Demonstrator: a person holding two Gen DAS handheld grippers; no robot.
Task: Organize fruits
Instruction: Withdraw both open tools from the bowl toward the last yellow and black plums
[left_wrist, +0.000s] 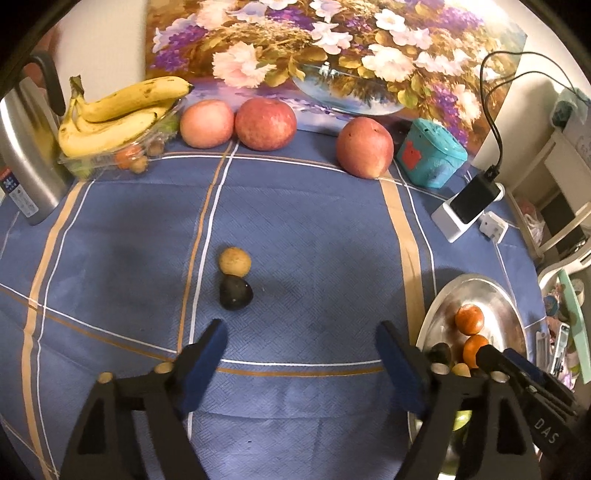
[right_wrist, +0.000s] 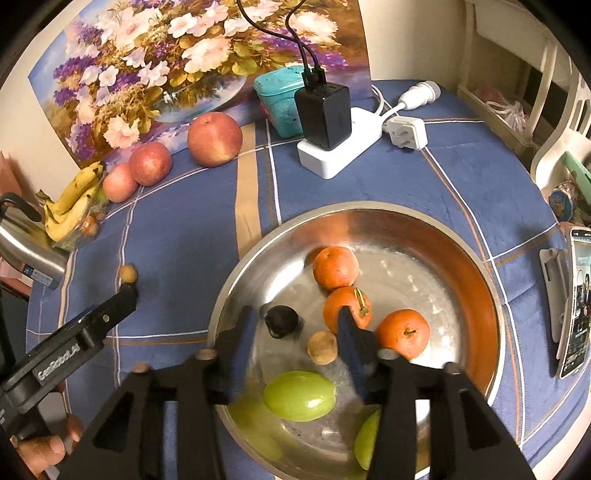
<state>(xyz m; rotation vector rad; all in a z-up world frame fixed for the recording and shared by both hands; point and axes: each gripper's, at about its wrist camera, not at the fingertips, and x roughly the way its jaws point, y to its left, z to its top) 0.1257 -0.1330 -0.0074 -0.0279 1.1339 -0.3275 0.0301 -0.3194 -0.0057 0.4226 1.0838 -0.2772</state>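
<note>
fruits sit in the metal bowl (right_wrist: 480, 266) (three oranges); left gripper (left_wrist: 301, 345) and right gripper (right_wrist: 295, 332) both gape, holding nothing.

Three tangerines (right_wrist: 335, 267), a longan (right_wrist: 322, 347) and two mangoes (right_wrist: 300, 396) lie in the metal bowl (right_wrist: 424, 218) on the tablecloth (left_wrist: 314, 229), to whose left another longan (left_wrist: 235, 261) touches a dark fruit (left_wrist: 236, 293), with three apples (left_wrist: 265, 123) and bananas (left_wrist: 122, 110) behind

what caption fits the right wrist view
Open right gripper over round steel bowl holding three orange mandarins, green fruits and small dark fruit.
</note>
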